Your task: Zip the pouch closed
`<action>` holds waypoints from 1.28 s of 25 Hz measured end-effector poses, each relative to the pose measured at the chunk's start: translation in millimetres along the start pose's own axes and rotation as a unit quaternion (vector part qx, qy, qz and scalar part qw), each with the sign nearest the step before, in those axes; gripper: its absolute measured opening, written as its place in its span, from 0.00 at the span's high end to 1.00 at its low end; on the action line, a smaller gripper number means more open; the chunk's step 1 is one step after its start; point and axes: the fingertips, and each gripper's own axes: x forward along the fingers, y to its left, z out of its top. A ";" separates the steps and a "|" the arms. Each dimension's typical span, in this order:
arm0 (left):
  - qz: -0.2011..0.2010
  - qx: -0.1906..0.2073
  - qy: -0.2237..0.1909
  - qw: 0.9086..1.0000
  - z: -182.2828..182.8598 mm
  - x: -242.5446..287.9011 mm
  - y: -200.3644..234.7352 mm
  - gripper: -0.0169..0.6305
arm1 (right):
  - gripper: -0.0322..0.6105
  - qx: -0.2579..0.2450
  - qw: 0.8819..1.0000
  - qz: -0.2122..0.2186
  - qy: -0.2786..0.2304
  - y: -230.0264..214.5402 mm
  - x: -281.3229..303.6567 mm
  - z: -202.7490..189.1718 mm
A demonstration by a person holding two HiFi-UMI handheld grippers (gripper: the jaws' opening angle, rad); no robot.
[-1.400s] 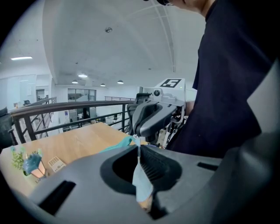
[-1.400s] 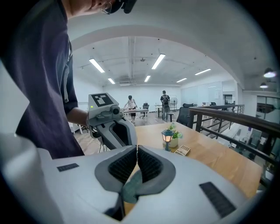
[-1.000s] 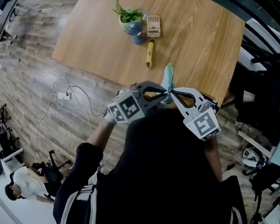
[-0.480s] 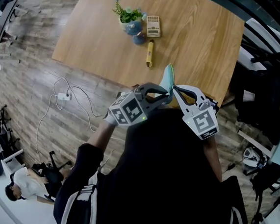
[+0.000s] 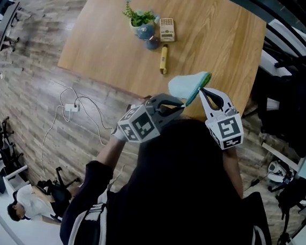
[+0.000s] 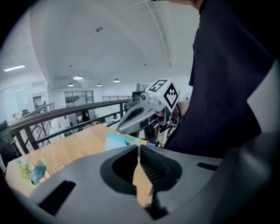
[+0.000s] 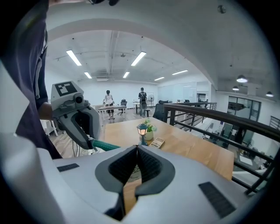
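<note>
A teal pouch (image 5: 187, 86) hangs in the air over the near edge of the wooden table (image 5: 220, 39), its broad face turned up. My left gripper (image 5: 184, 102) is shut on the pouch's lower edge. In the left gripper view the pouch (image 6: 117, 141) shows just behind the closed tips. My right gripper (image 5: 202, 90) is shut at the pouch's upper right corner, where the zip runs. The pull itself is too small to see. The right gripper view shows the left gripper (image 7: 92, 141) with the teal pouch (image 7: 105, 145) in it.
Far on the table stand a small potted plant (image 5: 141, 19), a tan box (image 5: 167, 28), a blue round thing (image 5: 152, 41) and a yellow stick-like object (image 5: 163, 60). A cable with an adapter (image 5: 68, 106) lies on the floor left. Black railings (image 5: 294, 49) run along the right.
The right gripper has moved right and away from the left one. The pouch, edge-on and narrow between the tips before, has swung flat and now spreads wider between them.
</note>
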 end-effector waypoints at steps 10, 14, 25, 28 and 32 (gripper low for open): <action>0.021 0.008 0.001 1.000 5.1 -13.4 3.5 0.95 | 0.93 0.033 0.998 -0.057 0.003 -35.0 -9.6 -8.7; 0.023 0.009 0.003 1.000 6.6 -19.4 2.1 0.95 | 0.93 0.048 0.995 -0.086 0.003 -53.8 -17.3 -12.9; 0.042 -0.001 -0.002 0.999 6.4 -27.2 13.0 0.95 | 0.93 0.060 0.994 -0.094 -0.002 -66.6 -22.3 -15.5; 0.044 0.000 -0.008 0.999 8.3 -27.7 14.0 0.95 | 0.93 0.062 0.994 -0.095 -0.002 -67.9 -20.5 -16.1; 0.045 -0.003 -0.004 0.999 5.7 -25.5 16.1 0.95 | 0.93 0.063 0.993 -0.098 0.002 -70.7 -18.8 -16.5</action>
